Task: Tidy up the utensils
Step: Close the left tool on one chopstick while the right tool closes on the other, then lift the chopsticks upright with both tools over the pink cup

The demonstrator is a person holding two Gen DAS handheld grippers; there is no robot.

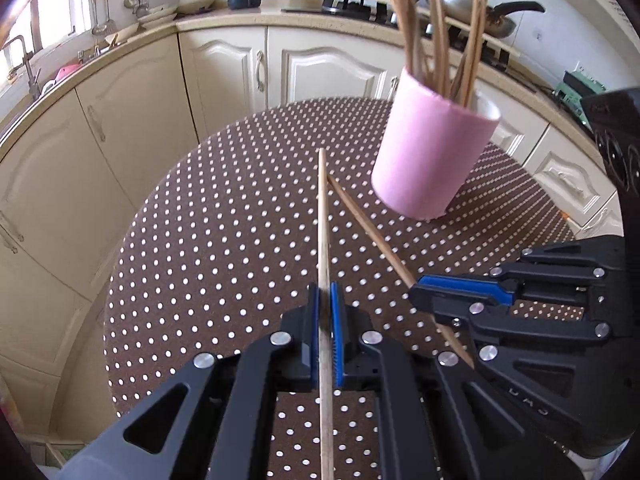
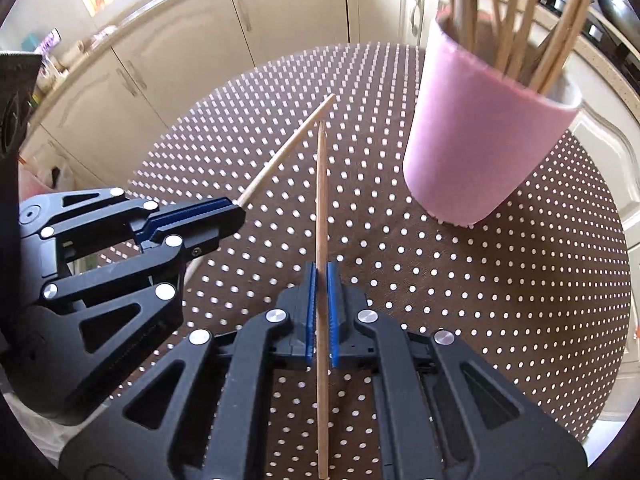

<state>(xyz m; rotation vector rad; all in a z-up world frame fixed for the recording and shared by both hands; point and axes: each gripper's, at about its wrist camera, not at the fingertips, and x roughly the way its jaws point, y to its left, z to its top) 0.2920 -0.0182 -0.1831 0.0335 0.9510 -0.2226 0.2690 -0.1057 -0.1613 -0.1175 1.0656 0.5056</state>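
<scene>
So standing right next to this: each gripper has one chopstick pinched. The left gripper (image 1: 327, 334) has its blue jaws closed down narrow on the left chopstick (image 1: 323, 216), and the right gripper (image 2: 321, 312) is doing the same with the right chopstick (image 2: 321, 200). Both sticks run straight out ahead of the jaws, with a good length poking back behind the pads too, so the hold sits somewhere around the middle, a bit toward the back end.

How they'll handle, my guess: thin bamboo or wood, super light, stiff enough but with a tiny bit of flex. Smooth and round-ish, so they could swivel or slide in the pads if bumped. A mid-length grip seems sensible for balance; grabbing near the tip would make them lever around.

The two tips nearly meet out front, above the dotted bench (image 1: 208, 240), and look lifted clear of it, though I can't swear to that.

Further out is the pink cup (image 1: 432, 152) standing on the bench, stuffed with more chopsticks (image 1: 436, 32) leaning every which way.

Count: two grippers, two chopsticks held, one cup. In the cup I'd say roughly ten sticks, but they overlap too much to count properly. No loose ones on the bench that I can see.
</scene>
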